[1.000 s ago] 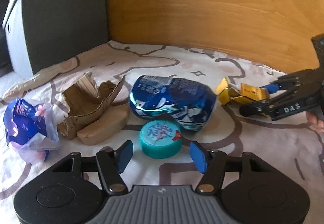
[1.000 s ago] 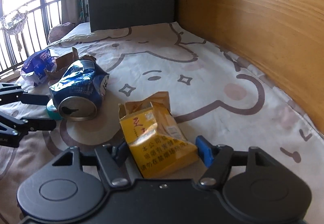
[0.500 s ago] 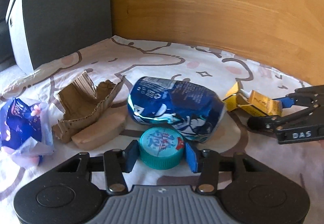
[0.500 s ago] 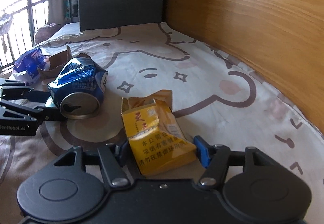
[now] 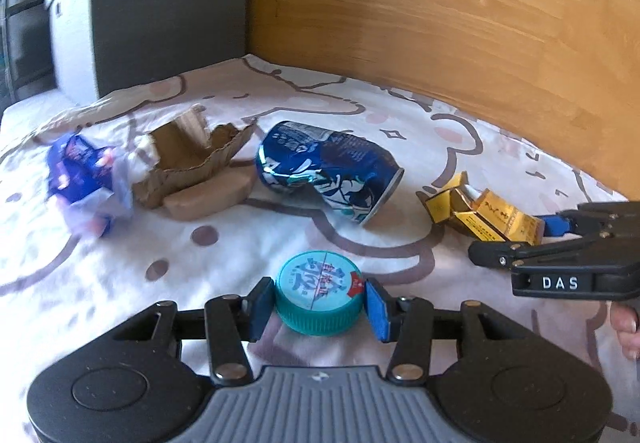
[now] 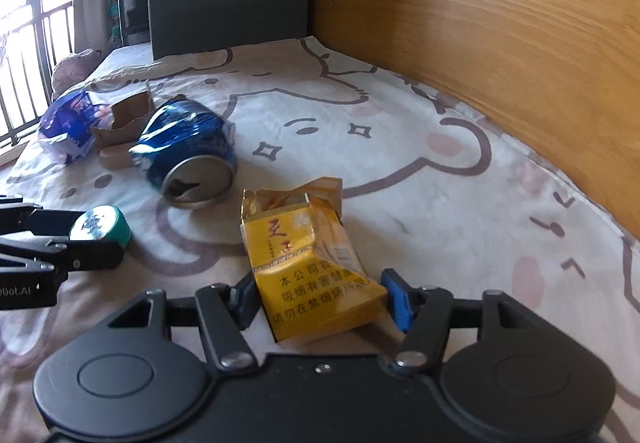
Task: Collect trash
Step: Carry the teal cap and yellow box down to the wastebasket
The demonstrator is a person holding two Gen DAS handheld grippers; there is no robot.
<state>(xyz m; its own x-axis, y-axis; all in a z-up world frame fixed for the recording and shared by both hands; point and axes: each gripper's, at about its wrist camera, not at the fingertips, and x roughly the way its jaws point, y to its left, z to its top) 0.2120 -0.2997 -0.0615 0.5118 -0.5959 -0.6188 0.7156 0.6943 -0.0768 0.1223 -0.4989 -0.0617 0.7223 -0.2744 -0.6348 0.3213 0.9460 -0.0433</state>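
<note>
Left gripper (image 5: 319, 303) pinching round teal plastic bottle cap (image 5: 319, 293) off printed bedsheet (image 5: 400, 111) | right gripper (image 6: 319, 297) clamps crumpled yellow cardboard cigarette pack (image 6: 310, 263) — both gripped for binning — crushed blue can (image 5: 326, 169) waits between.

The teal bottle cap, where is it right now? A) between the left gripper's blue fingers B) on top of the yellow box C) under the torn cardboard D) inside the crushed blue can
A: the teal bottle cap sits squeezed between the left gripper's blue fingers, apart from the can.

The right gripper (image 5: 550, 231) reads "DAS"; the yellow pack (image 6: 316, 263) carries "本公司提示 吸烟有害健康".
</note>
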